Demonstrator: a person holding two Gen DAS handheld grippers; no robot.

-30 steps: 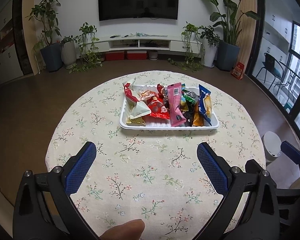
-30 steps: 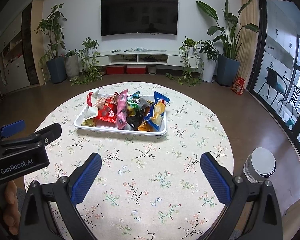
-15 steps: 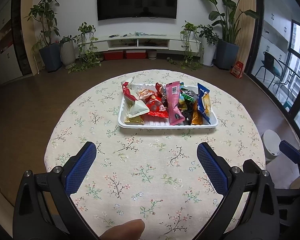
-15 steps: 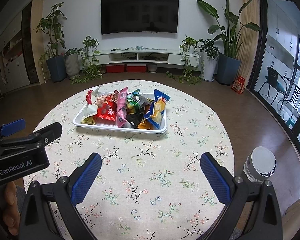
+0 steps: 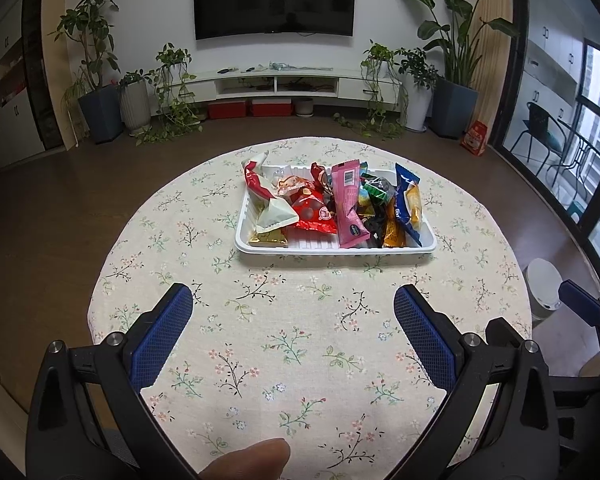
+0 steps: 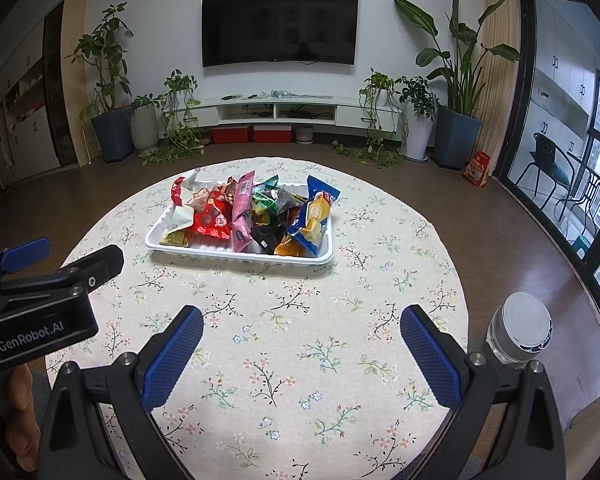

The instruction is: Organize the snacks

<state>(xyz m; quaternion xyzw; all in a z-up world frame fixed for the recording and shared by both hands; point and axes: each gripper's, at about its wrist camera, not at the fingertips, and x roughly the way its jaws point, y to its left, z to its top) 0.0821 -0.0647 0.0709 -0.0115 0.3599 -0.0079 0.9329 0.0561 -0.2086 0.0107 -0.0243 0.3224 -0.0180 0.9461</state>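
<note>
My left gripper [image 5: 293, 320] and right gripper [image 6: 302, 338] both hang over the near side of the table [image 5: 300, 360], jaws spread wide and holding nothing. Farther on, toward the middle of the flowered cloth, sits the white tray [image 5: 332, 249] heaped with snacks [image 5: 350, 204]. Beyond the table, a television [image 6: 280, 26] hangs on the wall.

A round table [image 5: 300, 344] [image 6: 260, 320] wears a cream cloth printed with small flowers. One white tray [image 5: 332, 249] [image 6: 236, 254] sits directly on it, toward the far side, heaped with wrapped snacks [image 5: 348, 204] [image 6: 240, 216].
</note>
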